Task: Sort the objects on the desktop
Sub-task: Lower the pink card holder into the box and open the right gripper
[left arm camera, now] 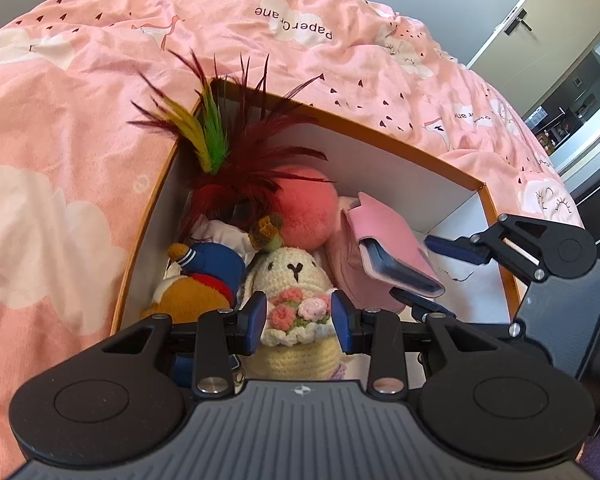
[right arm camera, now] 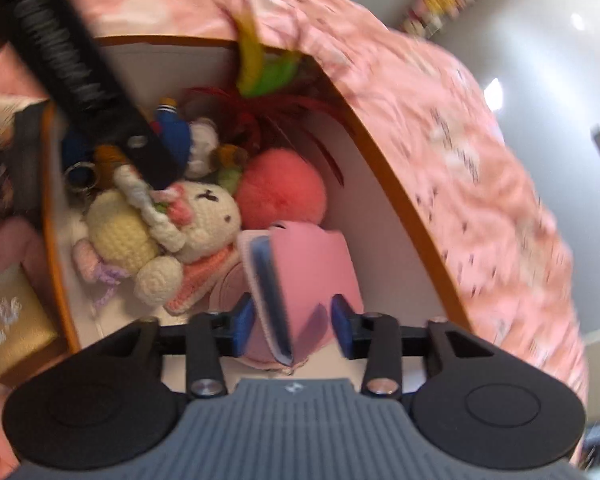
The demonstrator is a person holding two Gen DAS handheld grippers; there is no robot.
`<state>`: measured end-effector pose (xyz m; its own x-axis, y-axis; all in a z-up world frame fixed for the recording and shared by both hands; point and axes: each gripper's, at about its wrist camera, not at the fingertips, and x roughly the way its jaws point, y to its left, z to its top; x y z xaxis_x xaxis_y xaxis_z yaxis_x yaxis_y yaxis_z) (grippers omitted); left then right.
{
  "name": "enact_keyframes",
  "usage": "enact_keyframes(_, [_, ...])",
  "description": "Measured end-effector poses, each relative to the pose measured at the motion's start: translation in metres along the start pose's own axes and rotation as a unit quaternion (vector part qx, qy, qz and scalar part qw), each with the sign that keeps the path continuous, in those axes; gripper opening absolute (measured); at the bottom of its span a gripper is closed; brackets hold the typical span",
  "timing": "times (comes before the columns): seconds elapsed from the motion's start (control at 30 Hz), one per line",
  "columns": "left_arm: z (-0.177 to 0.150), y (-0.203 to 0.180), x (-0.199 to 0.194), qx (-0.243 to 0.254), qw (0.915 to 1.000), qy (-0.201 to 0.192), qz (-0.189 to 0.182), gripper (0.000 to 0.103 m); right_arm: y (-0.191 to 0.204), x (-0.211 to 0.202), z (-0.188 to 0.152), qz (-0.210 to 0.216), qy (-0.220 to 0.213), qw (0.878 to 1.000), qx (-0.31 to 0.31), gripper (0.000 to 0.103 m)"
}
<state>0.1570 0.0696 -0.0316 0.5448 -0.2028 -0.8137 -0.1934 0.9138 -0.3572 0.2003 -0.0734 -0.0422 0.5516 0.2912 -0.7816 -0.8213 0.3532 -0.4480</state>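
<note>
Both tongs hang over the box (left arm camera: 384, 136): left gripper (left arm camera: 300, 317) clamps the crochet bunny (left arm camera: 296, 276); right gripper (right arm camera: 293, 322) stands open around the pink wallet (right arm camera: 316, 264), seemingly just dropped in; next, probably withdraw.

Bed covered by pink quilt (left arm camera: 80, 128) printed with white clouds. 1 open orange-rimmed box (left arm camera: 384, 130) sits directly on it, quilt bunched against its far walls.
</note>
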Motion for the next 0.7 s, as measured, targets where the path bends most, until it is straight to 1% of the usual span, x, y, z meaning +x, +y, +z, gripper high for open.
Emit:
enact_keyframes(0.07, [-0.001,0.001,0.000,-0.004,1.0000,0.003,-0.001,0.040,-0.009,0.006,0.000,0.022,0.022,0.998,0.046,0.056])
enact_keyframes(0.13, [-0.002,0.001,0.000,-0.004,1.0000,0.003,-0.001,0.040,-0.019,0.012,-0.002,0.050,0.042,0.993,0.094,0.058])
enact_keyframes(0.2, [-0.002,0.001,0.000,-0.005,1.0000,0.003,-0.001,0.040,-0.026,0.018,-0.004,0.066,0.059,0.987,0.132,0.066])
enact_keyframes(0.27, [-0.002,0.001,0.000,-0.005,1.0000,0.003,-0.001,0.040,-0.032,0.027,-0.006,0.078,0.079,0.980,0.163,0.072])
enact_keyframes(0.33, [-0.002,0.001,0.000,-0.005,1.0000,0.004,-0.002,0.040,-0.038,0.033,-0.009,0.093,0.084,0.973,0.194,0.070])
enact_keyframes(0.37, [-0.003,0.002,-0.001,-0.006,1.0000,0.004,-0.002,0.040,-0.040,0.034,-0.011,0.098,0.080,0.970,0.206,0.069])
enact_keyframes(0.4, [-0.003,0.002,-0.001,-0.007,1.0000,0.005,-0.002,0.040,-0.041,0.035,-0.012,0.099,0.078,0.969,0.214,0.064])
enact_keyframes(0.43, [-0.003,0.002,0.000,-0.007,1.0000,0.006,-0.001,0.040,-0.041,0.036,-0.012,0.094,0.078,0.968,0.219,0.062])
enact_keyframes(0.5, [-0.004,0.003,-0.001,-0.008,1.0000,0.006,0.000,0.040,-0.043,0.038,-0.012,0.085,0.084,0.966,0.230,0.061])
enact_keyframes(0.57, [-0.003,0.003,0.000,-0.008,0.9999,0.007,-0.001,0.040,-0.042,0.041,-0.011,0.090,0.090,0.963,0.235,0.062])
enact_keyframes(0.63, [-0.003,0.003,-0.001,-0.008,0.9999,0.007,-0.004,0.040,-0.042,0.045,-0.009,0.096,0.099,0.961,0.238,0.067])
enact_keyframes(0.67, [-0.004,0.003,-0.002,-0.008,0.9999,0.008,-0.004,0.040,-0.043,0.048,-0.008,0.099,0.109,0.959,0.243,0.072])
enact_keyframes(0.7, [-0.004,0.002,-0.002,-0.008,0.9999,0.008,-0.005,0.040,-0.046,0.051,-0.010,0.103,0.122,0.954,0.252,0.072])
